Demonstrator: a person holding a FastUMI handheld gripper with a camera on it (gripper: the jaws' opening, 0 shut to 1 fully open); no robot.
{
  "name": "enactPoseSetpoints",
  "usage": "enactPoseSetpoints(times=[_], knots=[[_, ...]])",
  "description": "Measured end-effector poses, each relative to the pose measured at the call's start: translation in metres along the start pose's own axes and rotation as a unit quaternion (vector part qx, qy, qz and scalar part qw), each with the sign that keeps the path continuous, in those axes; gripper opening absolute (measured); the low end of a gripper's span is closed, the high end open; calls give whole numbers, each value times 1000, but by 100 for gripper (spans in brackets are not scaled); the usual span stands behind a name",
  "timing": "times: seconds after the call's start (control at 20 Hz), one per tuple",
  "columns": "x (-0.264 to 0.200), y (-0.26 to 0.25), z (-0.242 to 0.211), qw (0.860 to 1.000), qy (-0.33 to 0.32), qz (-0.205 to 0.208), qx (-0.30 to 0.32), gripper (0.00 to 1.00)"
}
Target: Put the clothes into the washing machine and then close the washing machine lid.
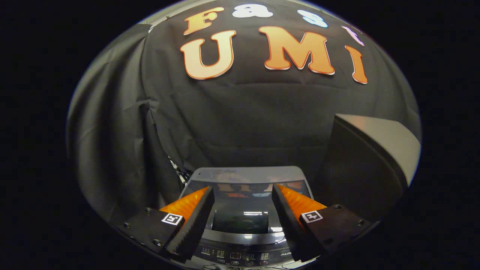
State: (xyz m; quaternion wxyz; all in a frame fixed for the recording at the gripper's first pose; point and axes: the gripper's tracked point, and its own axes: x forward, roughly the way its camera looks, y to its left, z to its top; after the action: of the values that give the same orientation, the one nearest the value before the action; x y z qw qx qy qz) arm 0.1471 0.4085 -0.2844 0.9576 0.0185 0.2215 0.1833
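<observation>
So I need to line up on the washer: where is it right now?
In the gripper view the washer sits just below and ahead of the open fingers, lid down, its control panel nearest, a grey box to its right.

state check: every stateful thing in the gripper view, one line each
washing machine lid: down, closed over the tub, glossy top facing up
control panel: nearest the gripper; lit or not, cannot tell
gripper: open, fingers apart above the lid, holding nothing

Dim booth, fisheye bending at edges; glare on the washing machine lid (245,219).
</observation>
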Motion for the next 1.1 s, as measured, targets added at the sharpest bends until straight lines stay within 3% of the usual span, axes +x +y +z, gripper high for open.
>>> enactPoseSetpoints(times=[0.3,0.45,0.75,1.1], knots=[[-94,-25,92,995,-87,39,22,99],[-145,-57,124,993,-115,31,23,99],[-245,-127,155,987,-162,4,17,98],[-345,-217,141,978,-203,-36,22,98]])
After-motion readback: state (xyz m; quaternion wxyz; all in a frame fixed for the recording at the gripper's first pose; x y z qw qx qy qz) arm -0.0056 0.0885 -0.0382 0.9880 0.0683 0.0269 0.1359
